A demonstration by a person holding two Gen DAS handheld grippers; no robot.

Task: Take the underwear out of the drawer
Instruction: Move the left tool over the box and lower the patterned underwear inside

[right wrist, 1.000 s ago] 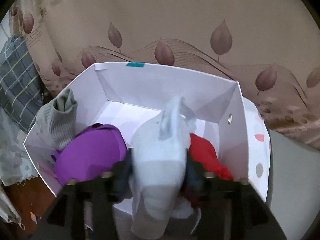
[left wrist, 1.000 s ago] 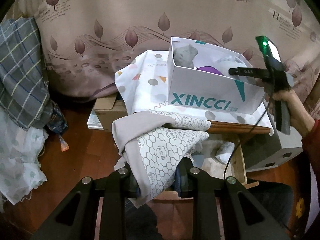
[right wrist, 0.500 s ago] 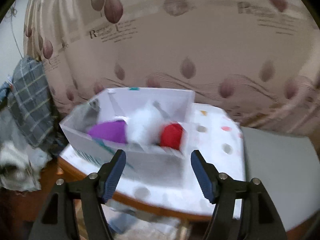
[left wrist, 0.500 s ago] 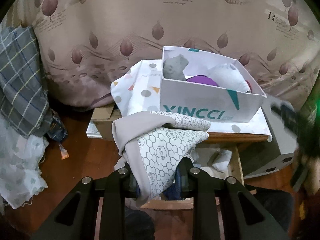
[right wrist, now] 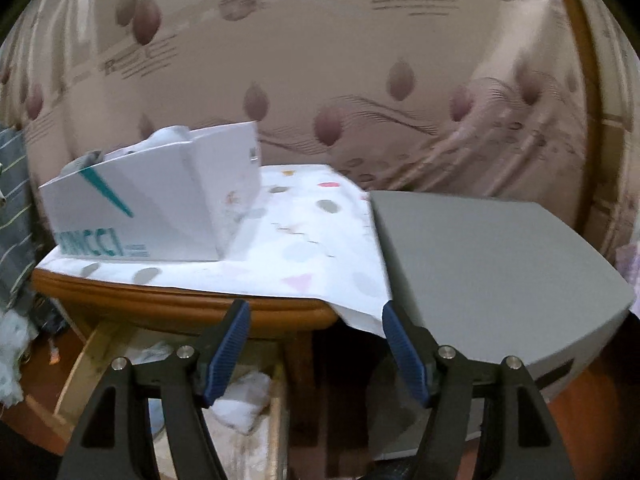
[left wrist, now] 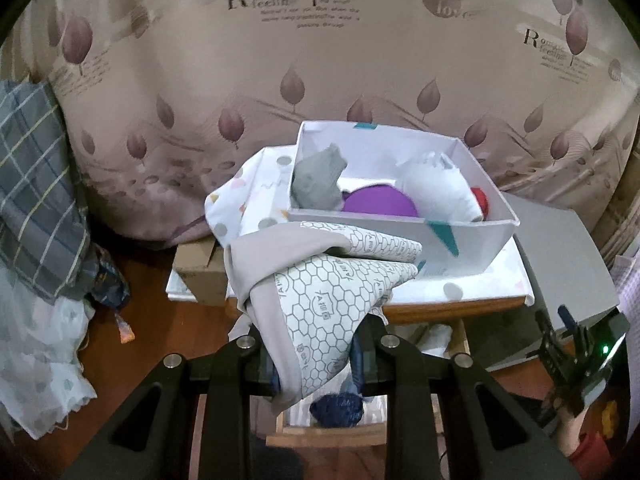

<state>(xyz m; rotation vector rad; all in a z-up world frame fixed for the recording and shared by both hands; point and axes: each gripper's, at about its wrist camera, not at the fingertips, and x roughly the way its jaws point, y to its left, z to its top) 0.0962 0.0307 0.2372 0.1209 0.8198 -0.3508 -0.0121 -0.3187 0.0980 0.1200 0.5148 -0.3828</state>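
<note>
Honeycomb-printed grey underwear (left wrist: 320, 300) is hanging clamped in the left gripper (left wrist: 316, 364), lifted above the open drawer (right wrist: 80, 376), so the carry to the white box (left wrist: 460, 236) seems to be under way. The right gripper (right wrist: 316, 344) is hovering empty, jaws apart, over white cloth (right wrist: 240, 400) lying in that drawer, probably needing to dip next. Farther off, the box is holding grey, purple, white and red pieces.

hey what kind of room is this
Probably a bedroom at home: a leaf-print curtain, an open drawer holding clothes, and a box of rolled garments on a small cloth-covered table.
</note>
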